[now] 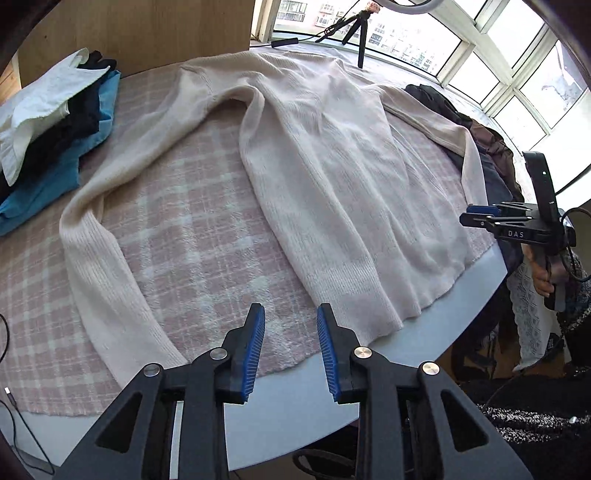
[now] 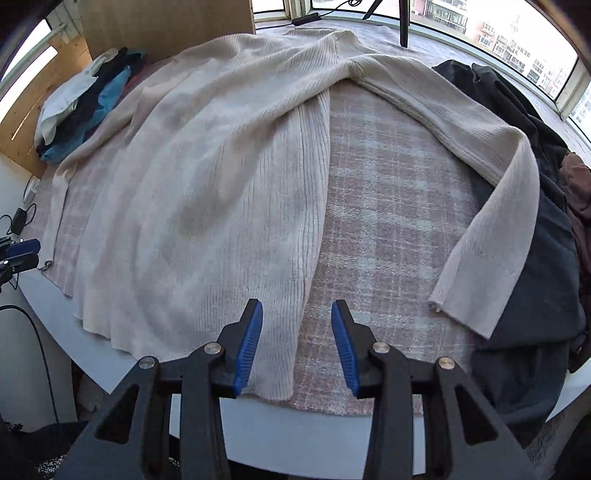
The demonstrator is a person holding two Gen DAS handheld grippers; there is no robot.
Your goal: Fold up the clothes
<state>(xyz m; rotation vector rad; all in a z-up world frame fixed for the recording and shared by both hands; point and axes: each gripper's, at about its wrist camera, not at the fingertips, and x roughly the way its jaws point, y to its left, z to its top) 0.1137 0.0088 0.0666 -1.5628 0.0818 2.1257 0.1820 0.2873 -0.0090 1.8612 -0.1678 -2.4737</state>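
Observation:
A cream ribbed sweater [image 1: 332,166] lies spread flat on a pink plaid cloth [image 1: 184,229], both sleeves angled out. In the left wrist view my left gripper [image 1: 291,314] is open over bare plaid near the table's front edge, between the left sleeve [image 1: 107,280] and the body hem, holding nothing. In the right wrist view my right gripper [image 2: 296,310] is open above the hem's right corner of the sweater [image 2: 207,177], nothing between its blue pads. The right sleeve [image 2: 491,221] bends down toward the dark pile. Each gripper shows at the other view's edge: right gripper [image 1: 467,216], left gripper [image 2: 22,253].
Folded white, black and blue clothes [image 1: 55,122] are stacked at the back left. A heap of dark garments [image 2: 535,229] crowds the right side. The grey round table [image 1: 295,402] has its rim close in front. A tripod [image 1: 360,33] stands by the windows; cables [image 1: 11,406] lie left.

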